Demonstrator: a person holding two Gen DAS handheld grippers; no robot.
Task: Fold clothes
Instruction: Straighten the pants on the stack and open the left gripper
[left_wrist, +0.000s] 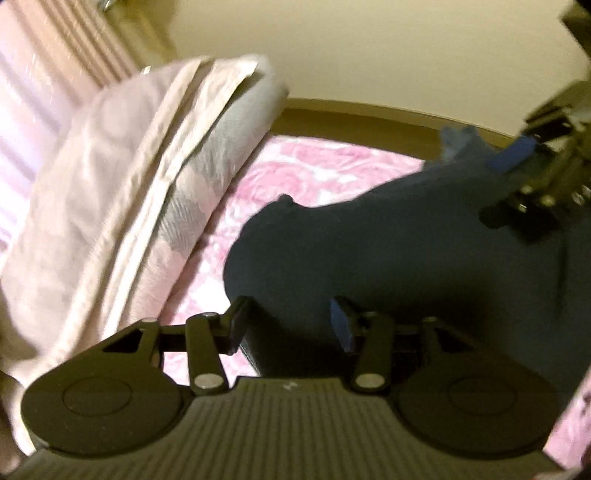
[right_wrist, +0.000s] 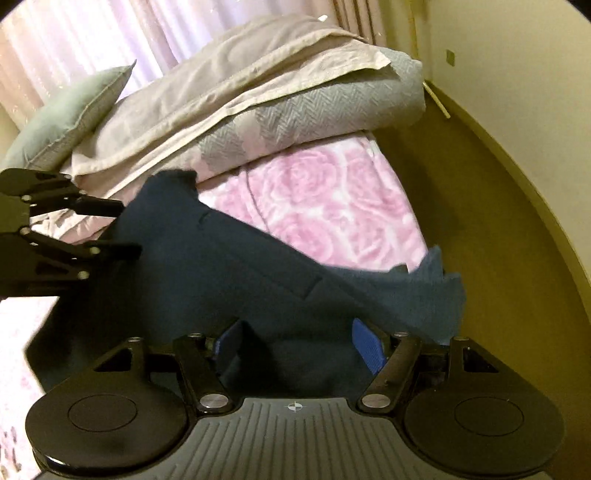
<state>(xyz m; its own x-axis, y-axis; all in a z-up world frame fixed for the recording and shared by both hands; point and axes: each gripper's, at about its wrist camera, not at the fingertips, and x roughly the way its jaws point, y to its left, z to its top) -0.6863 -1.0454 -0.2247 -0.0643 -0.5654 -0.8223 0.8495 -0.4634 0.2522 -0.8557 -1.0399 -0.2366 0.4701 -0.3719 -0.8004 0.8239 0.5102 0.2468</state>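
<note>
**Navy garment on the bed: getting a clean grab before the fold**

Both jaws stood apart here. The left hand-held gripper (left_wrist: 290, 321) was spread with dark cloth lying between and under its fingers, but as far as I could tell the pads weren't pressing on it. Same for the right hand-held gripper (right_wrist: 297, 341): blue pads wide, fabric bunched in the gap, nothing pinched.

The navy garment (right_wrist: 229, 258) lay rumpled across the near part of the pink rose bedspread (right_wrist: 332, 206), one lighter blue edge (right_wrist: 424, 284) trailing toward the right side of the bed. Further back sat the folded duvet (right_wrist: 280, 107) and a grey-green pillow (right_wrist: 70, 118) at the far left.

My take: I'd have gone for two matching spots along one hem, taken just that layer, and pulled it taut before laying it over. Grabbing the bunched middle would probably have locked wrinkles in. It also looked easy to snag the bedspread underneath.
</note>
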